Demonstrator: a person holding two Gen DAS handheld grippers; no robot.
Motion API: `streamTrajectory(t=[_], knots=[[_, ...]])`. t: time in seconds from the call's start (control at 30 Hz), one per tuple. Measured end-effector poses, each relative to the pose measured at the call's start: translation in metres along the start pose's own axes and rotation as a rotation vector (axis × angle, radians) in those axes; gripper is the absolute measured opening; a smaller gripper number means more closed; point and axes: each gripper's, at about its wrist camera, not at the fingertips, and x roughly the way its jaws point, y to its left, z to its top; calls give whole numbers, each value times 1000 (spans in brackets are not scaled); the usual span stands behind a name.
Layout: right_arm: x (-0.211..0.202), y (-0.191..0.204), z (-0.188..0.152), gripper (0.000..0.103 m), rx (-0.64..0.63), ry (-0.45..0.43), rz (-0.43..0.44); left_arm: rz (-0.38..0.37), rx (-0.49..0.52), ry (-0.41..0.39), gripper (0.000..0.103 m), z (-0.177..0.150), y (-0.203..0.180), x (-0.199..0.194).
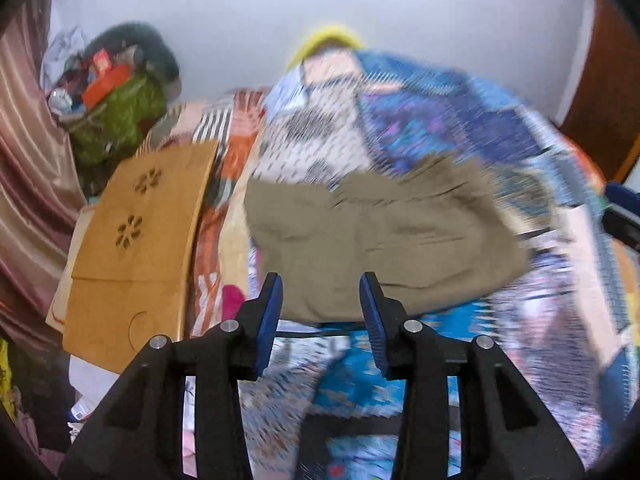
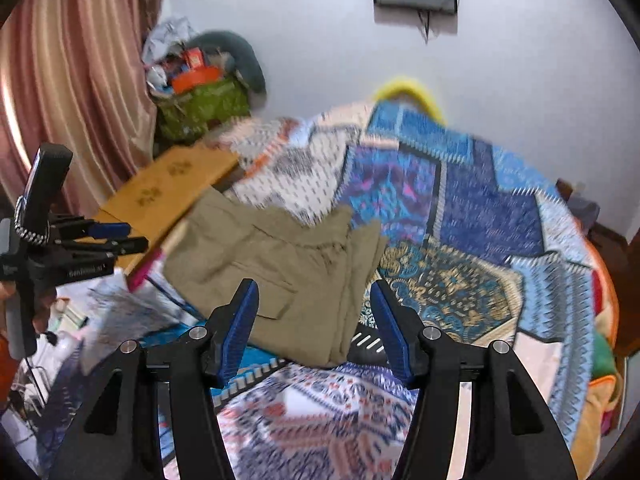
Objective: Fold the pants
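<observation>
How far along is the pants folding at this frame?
Mostly done, it seems: the khaki pants lie in a compact folded bundle on the patchwork bedspread. Nothing is in hand: left tool and right tool are open and empty. Perhaps only final tidying remains.

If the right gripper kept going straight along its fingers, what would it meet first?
Most likely the khaki pants, lying folded on the patterned bedspread directly ahead of the open right gripper. Nothing shows between the fingers and the cloth, though blur leaves the depth uncertain.
</observation>
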Motion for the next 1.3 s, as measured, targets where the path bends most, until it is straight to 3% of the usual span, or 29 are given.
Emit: streamTrajectory(t=[0.27,0.57,0.77,0.97,1.0,1.13,1.2,1.3], knots=[[-119,32,-6,54,-62,-218,0,-4,35,-263,46,-16,-39,-141],[-224,70,-26,54,-94,-433,35,12,12,-530,47,-73,-62,-271],[-261,90,-50,54,-76,-532,48,-13,-1,-625,51,-112,-73,-314],[-274,102,-64,54,-52,-568,44,-14,-21,-682,69,-140,-76,-335],[-275,102,-66,55,-49,-568,48,-19,-31,-684,76,-143,-75,-337],[-279,102,-70,74,-35,-580,30,-5,-35,-720,94,-154,-76,-344],[-281,103,-72,76,-34,-579,28,5,-28,-727,96,-158,-78,-345],[-283,105,-74,93,-23,-583,22,-5,-36,-733,102,-163,-77,-348]])
